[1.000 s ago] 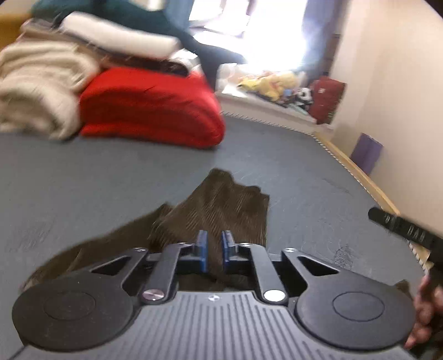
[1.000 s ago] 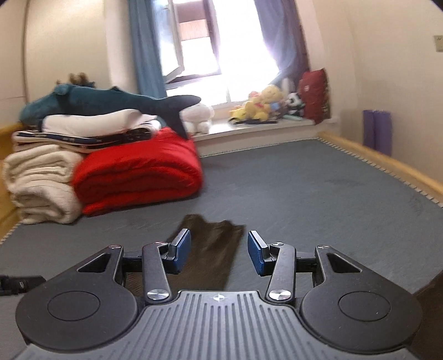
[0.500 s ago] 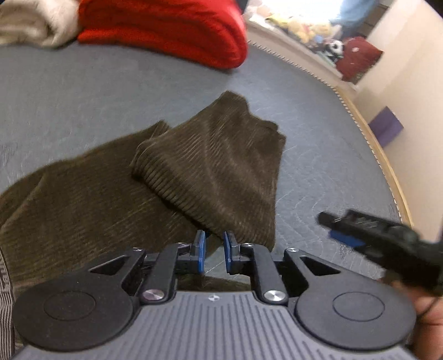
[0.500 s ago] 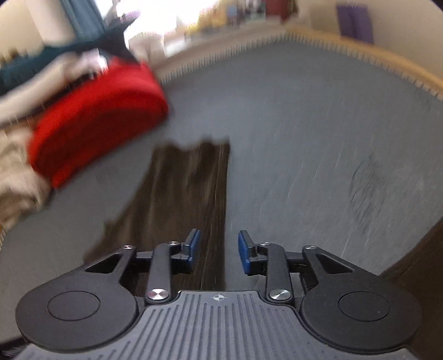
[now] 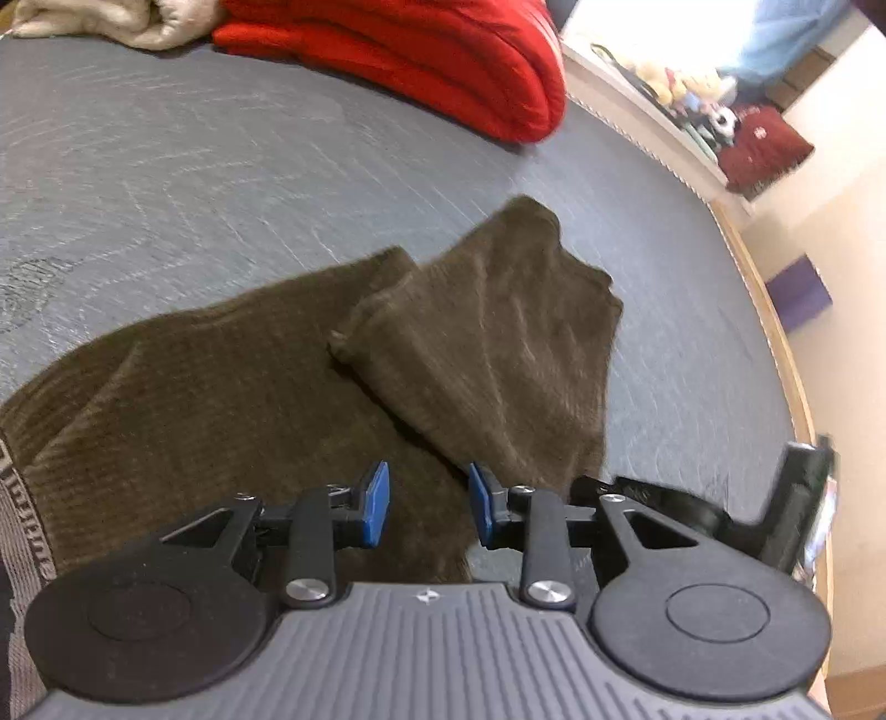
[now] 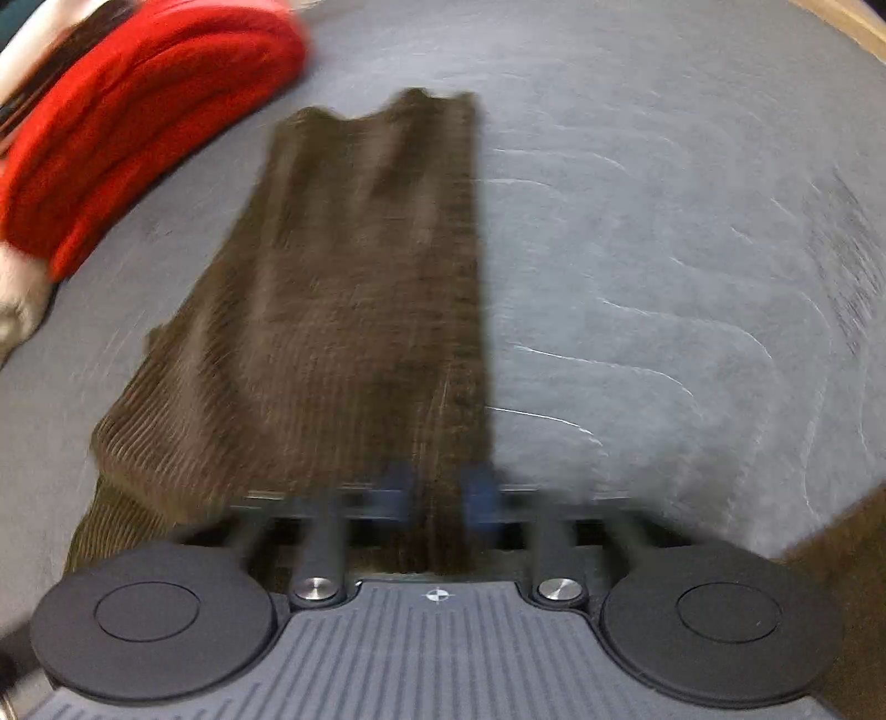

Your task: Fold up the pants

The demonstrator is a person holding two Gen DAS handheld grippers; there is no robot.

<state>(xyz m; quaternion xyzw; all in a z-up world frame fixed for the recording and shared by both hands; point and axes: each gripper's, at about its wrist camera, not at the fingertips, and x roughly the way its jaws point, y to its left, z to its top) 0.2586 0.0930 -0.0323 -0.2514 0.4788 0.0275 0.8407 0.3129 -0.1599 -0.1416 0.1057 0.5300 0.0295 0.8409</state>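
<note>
Dark brown corduroy pants (image 5: 232, 387) lie on the grey mattress (image 5: 166, 166), one leg (image 5: 487, 343) folded over the other. My left gripper (image 5: 426, 512) is open, low over the near part of the pants, nothing between its blue pads. In the right wrist view the pants leg (image 6: 354, 288) stretches away from me. My right gripper (image 6: 437, 493) is blurred, its pads a narrow gap apart with the leg's right edge between them. The right gripper also shows at the right edge of the left wrist view (image 5: 775, 498).
A red folded quilt (image 5: 421, 61) and cream blankets (image 5: 111, 22) lie at the far side of the mattress. A windowsill with plush toys (image 5: 686, 94) and a wooden bed edge (image 5: 775, 310) run along the right. A purple box (image 5: 797, 288) stands by the wall.
Both grippers have tilted down and come closer to the pants. The left gripper's pads have spread apart. The right gripper's pads have come closer together around the leg's edge.
</note>
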